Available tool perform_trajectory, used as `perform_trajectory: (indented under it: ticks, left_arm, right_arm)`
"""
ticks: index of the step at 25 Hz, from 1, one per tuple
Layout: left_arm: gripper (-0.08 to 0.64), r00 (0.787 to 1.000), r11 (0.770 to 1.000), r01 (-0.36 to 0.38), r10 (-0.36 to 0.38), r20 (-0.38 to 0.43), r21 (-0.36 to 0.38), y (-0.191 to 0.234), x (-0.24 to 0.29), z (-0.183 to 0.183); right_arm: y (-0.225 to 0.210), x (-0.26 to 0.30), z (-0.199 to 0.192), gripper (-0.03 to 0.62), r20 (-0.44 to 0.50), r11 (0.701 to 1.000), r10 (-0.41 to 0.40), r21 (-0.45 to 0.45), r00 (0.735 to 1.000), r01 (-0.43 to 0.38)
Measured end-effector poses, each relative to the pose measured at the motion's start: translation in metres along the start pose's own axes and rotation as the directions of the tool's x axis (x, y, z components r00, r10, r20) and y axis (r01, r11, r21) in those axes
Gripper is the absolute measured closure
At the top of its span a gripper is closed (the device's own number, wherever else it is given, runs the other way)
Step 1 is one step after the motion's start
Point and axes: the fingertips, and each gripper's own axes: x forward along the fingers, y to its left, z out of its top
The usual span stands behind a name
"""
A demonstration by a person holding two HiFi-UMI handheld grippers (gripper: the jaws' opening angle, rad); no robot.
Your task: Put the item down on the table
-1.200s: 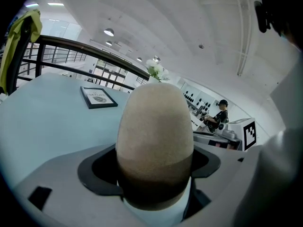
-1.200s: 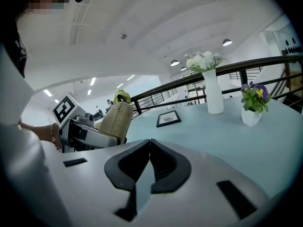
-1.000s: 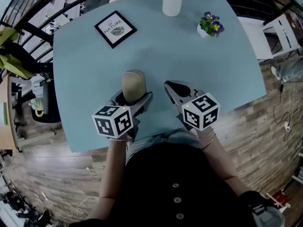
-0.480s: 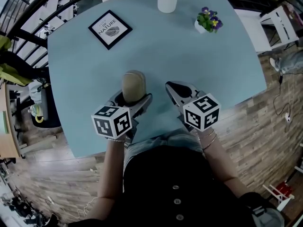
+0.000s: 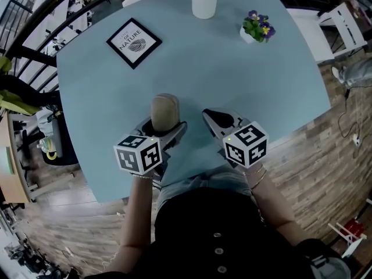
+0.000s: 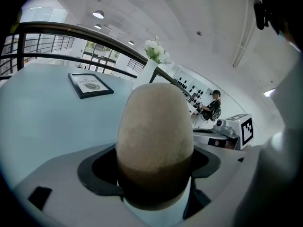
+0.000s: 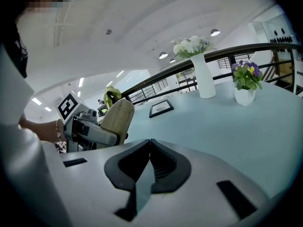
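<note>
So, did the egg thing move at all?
No. The egg-shaped item keeps the same spot relative to the framed picture and the flower pot; only the view shifted.

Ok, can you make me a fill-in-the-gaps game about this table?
The left gripper holds the beige egg-shaped object, while the right gripper holds ____.
The right gripper's jaws are ____.
The flowers in the small white pot are yellow and ____.
The black-framed picture lies on the table, which is light ____.
Missing words: nothing; shut; purple; blue.
</note>
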Motion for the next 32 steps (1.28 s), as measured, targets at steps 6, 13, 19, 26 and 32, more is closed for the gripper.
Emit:
perform_trajectory:
  ticks: [6,13,19,26,32]
  left_arm:
    - [0.141,0.999,0.999,-0.021,0.022,-0.044,0.024,0.023,0.008,0.003]
    - [0.141,0.984,0.97,-0.084,0.117,-0.134,0.228,0.045,0.022,0.011]
    - [0.141,0.961,0.91,-0.085,0.182,-0.207,0.405,0.051,0.043,0.01]
    - [0.141,0.938,0.881,-0.023,0.182,-0.294,0.473,0.055,0.064,0.006]
    - [0.141,0.926,0.856,-0.02,0.21,-0.314,0.516,0.061,0.081,0.011]
  right_arm:
    - [0.003,0.014,-0.003,0.588,-0.018,1.0,0.005,-0.001,1.0,-0.005]
    - [-0.009,0.024,-0.008,0.588,-0.037,1.0,-0.019,0.022,0.999,0.02]
    - [-0.031,0.026,-0.01,0.588,-0.039,0.997,-0.066,0.042,0.997,0.068]
    - [-0.049,0.029,-0.013,0.588,-0.053,0.993,-0.104,0.055,0.993,0.107]
    - [-0.054,0.031,-0.02,0.586,-0.065,0.99,-0.113,0.073,0.991,0.118]
